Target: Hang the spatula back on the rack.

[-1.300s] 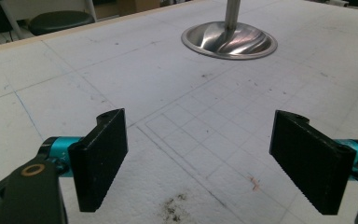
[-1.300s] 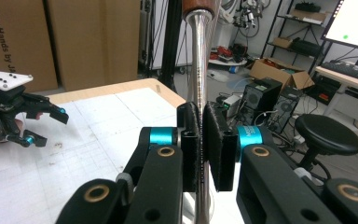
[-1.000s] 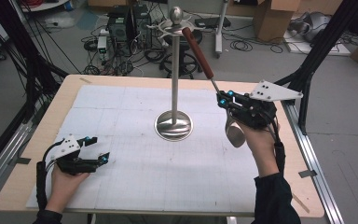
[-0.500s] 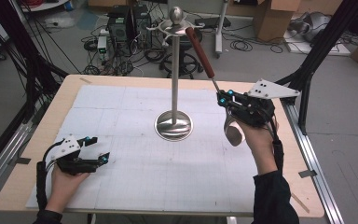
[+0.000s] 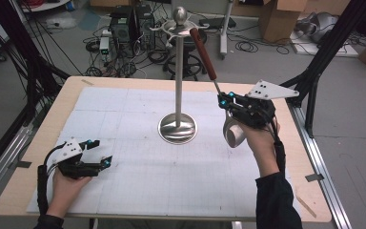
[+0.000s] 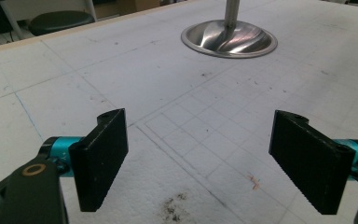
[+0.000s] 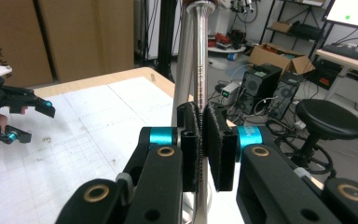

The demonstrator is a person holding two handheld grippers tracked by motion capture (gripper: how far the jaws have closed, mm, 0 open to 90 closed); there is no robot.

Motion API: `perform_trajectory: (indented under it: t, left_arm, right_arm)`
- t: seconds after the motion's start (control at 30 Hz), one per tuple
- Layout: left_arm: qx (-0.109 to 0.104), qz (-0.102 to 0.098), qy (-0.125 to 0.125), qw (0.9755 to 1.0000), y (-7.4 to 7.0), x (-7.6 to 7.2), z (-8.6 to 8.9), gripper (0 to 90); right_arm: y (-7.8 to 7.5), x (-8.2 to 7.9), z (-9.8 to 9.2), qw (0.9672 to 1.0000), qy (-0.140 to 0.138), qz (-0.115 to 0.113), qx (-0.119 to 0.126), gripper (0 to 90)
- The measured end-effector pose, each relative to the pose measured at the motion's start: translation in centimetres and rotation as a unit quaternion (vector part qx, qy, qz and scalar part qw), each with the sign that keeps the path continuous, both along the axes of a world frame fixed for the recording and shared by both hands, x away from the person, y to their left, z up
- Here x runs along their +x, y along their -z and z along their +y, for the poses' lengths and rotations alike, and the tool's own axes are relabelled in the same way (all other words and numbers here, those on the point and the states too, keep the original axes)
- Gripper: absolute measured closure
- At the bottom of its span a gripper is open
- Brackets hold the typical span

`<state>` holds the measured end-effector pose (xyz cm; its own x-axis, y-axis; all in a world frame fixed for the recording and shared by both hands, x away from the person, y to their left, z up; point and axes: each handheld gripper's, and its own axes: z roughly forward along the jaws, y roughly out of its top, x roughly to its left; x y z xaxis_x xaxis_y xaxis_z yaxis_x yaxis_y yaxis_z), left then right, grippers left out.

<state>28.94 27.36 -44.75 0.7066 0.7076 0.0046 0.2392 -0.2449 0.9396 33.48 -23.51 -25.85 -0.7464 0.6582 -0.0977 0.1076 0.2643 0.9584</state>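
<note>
- High view: my right claw (image 5: 225, 101) pinches the thin metal shaft of a ladle (image 5: 213, 78), its brown handle slanting up toward the hooks at the top of the stand (image 5: 177, 76). The bowl hangs below my hand, off the tabletop (image 5: 124, 95). The handle tip sits right by a hook; I cannot tell whether it is on. Judgement: pickup and lift done, hooking and letting go left.
- High view, room: my left claw (image 5: 100, 155) rests near the tabletop's near-left corner, well apart from the stand. Open mat lies between us. My right hand is near the right edge.
- Left claw view: jaws spread wide, nothing between them; the stand's base (image 6: 229, 39) is ahead across bare mat.
- Right claw view: pads (image 7: 190, 144) pressed together on the ladle's shaft (image 7: 200, 70), with the stand's pole just behind. Little slack there; I'd judge any swing could knock the pole.
</note>
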Motion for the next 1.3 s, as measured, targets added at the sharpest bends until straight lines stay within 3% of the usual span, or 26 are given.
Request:
perform_trajectory:
  t: [0.57,0.87,1.3]
  left_arm:
    - [0.000,0.000,0.001,1.0000,0.0,0.0,0.0,20.2]
    - [0.000,0.000,0.002,1.0000,0.0,0.0,0.0,20.2]
    - [-0.001,0.000,0.003,1.0000,0.0,0.0,0.0,20.2]
  right_arm:
    - [0.3,2.6,2.1,0.9985,-0.020,0.047,-0.019,85.1]
    - [0.4,4.2,3.2,0.9957,-0.041,0.078,-0.028,85.0]
    - [0.7,5.1,4.1,0.9940,-0.050,0.088,-0.041,80.2]
